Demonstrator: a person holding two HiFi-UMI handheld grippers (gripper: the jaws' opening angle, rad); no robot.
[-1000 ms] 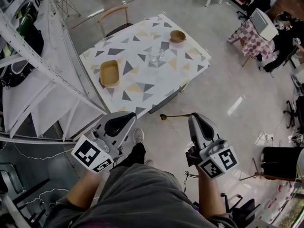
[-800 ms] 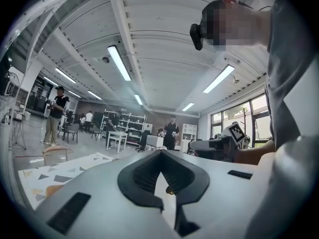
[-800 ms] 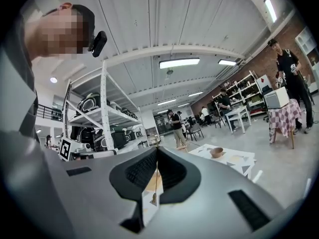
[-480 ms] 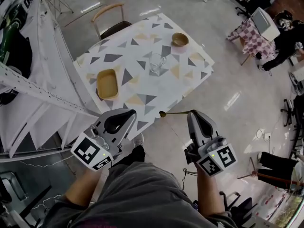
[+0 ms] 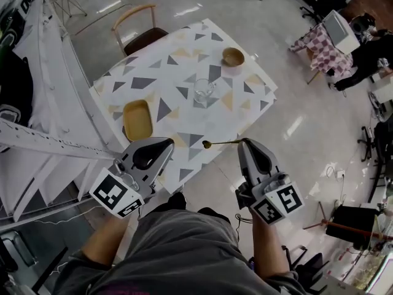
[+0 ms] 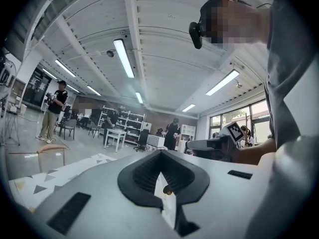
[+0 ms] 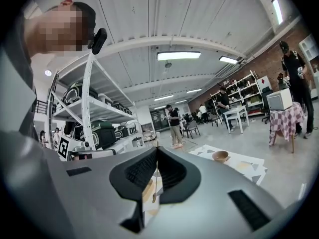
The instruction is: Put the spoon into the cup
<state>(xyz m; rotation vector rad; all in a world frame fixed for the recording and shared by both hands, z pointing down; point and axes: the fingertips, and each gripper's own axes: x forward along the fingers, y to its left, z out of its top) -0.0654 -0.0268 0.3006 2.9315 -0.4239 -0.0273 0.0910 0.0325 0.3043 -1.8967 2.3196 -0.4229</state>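
Observation:
In the head view a clear glass cup (image 5: 203, 91) stands near the middle of the triangle-patterned table (image 5: 178, 72). My right gripper (image 5: 244, 142) is shut on the handle end of a slim golden spoon (image 5: 222, 143). The spoon sticks out level to the left, its bowl over the table's near edge. In the right gripper view the spoon (image 7: 155, 180) shows as a thin line between the jaws of the right gripper (image 7: 157, 149). My left gripper (image 5: 168, 142) hovers beside the table's near corner, shut and holding nothing. In the left gripper view the jaws of the left gripper (image 6: 160, 151) meet at the tips.
A wooden bowl (image 5: 233, 56) sits at the table's far right and a yellow tray (image 5: 137, 119) at its near left. A chair (image 5: 138, 24) stands behind the table. White shelving (image 5: 43, 134) runs along the left. People and furniture are at the far right.
The table has come closer and lower in the head view. Both grippers now reach its near edge, and the spoon's bowl has moved from over the floor to over the tabletop.

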